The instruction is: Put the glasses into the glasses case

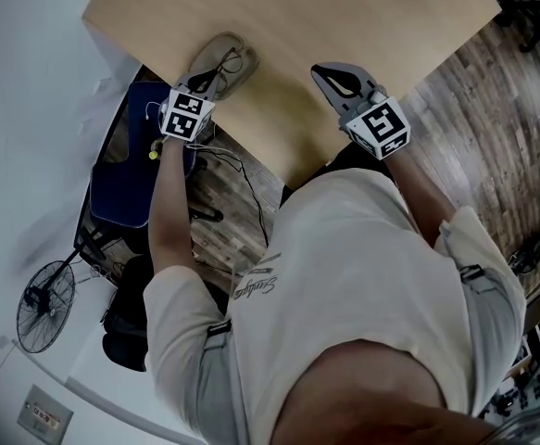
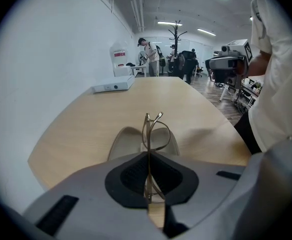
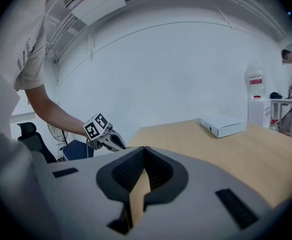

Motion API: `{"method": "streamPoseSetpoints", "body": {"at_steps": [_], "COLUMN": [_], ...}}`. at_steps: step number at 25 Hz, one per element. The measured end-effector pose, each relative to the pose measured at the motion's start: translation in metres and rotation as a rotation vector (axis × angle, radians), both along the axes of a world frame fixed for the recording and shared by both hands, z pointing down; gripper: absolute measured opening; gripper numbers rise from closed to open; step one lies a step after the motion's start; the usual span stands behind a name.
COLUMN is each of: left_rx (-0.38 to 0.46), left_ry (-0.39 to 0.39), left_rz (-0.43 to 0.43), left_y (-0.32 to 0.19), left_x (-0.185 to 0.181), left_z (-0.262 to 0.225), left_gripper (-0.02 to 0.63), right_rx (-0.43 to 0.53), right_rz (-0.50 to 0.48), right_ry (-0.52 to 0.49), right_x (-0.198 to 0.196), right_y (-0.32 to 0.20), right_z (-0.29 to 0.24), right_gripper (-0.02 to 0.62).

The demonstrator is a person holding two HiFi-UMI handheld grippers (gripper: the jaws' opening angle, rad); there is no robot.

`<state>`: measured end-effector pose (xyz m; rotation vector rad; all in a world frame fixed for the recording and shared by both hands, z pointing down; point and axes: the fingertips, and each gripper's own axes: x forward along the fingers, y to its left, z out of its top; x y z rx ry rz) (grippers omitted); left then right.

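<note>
While left hand-held gripper pinches the glasses, open case just beyond it on worktop, right hand-held gripper pressed together, empty.

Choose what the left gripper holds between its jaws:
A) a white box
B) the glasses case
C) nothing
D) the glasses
D: in the left gripper view, the jaws of the left gripper are closed on the thin frame of the glasses, and the glasses case lies open just beyond them.
</note>
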<state>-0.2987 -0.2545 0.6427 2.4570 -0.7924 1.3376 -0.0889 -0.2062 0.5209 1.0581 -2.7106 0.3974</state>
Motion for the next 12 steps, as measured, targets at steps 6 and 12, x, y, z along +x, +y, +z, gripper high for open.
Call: {"method": "streamPoseSetpoints", "body": {"at_steps": [6,12], "left_rx": [-0.050,-0.099], "left_ry": [-0.038,-0.036], "left_rz": [0.047,0.039], "left_y": [-0.007,-0.005], "left_x": [0.001,0.002], "left_z": [0.015,0.028], "left_gripper": [0.021,0.021], "right_rx": [-0.023,-0.028], "right_rz": [0.003,-0.010], "right_ry": [-0.002,0.009], "right_x": [-0.002,-0.006], "right_y": [-0.009,-0.014], "right_z": [0.008,0.010], "right_gripper": [-0.005,-0.005]}}
